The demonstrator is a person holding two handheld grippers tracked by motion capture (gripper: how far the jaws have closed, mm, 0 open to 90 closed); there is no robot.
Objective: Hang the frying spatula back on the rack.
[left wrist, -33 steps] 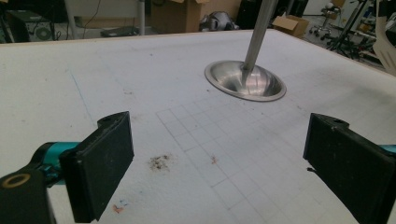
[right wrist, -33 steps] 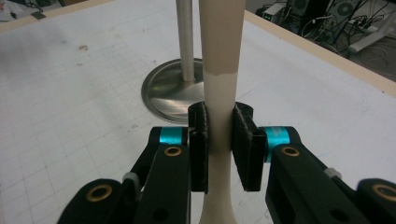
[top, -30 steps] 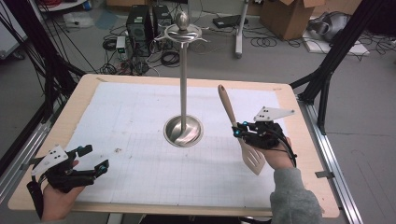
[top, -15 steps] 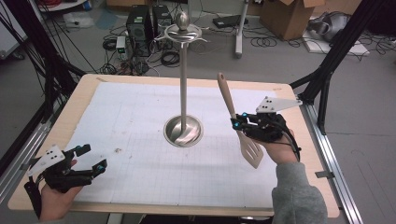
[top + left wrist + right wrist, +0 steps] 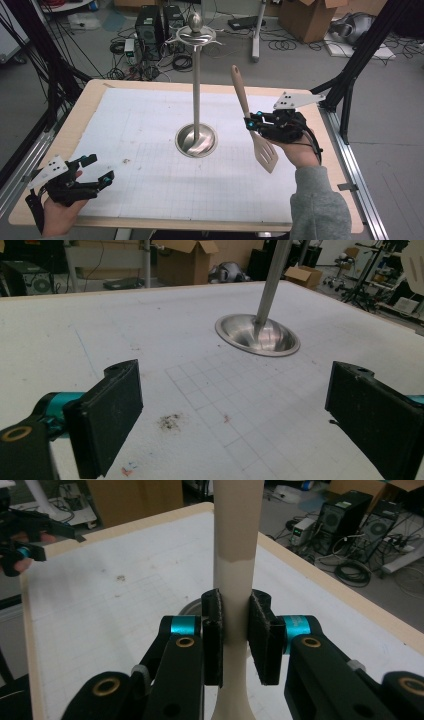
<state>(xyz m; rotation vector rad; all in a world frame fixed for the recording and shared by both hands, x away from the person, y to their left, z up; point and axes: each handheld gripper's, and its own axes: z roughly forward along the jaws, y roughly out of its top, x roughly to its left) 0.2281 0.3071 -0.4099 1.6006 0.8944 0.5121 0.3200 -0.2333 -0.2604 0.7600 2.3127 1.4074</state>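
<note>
A beige slotted spatula hangs in the air over the right side of the table, handle up and blade down. My right gripper is shut on its neck; in the right gripper view both pads press the spatula's handle from either side. A tall steel utensil stand with a round base and hooks at its top rises from the table's middle, left of the spatula. My left gripper rests at the near left corner, open, with nothing between its wide-spread pads.
A white gridded mat covers the wooden table. Computer towers, cables and cardboard boxes sit on the floor beyond the far edge. Black frame posts stand at both sides. A dark smudge marks the mat near the left gripper.
The right gripper has lifted the spatula up off the mat and brought it more upright. The left gripper has stayed put.
</note>
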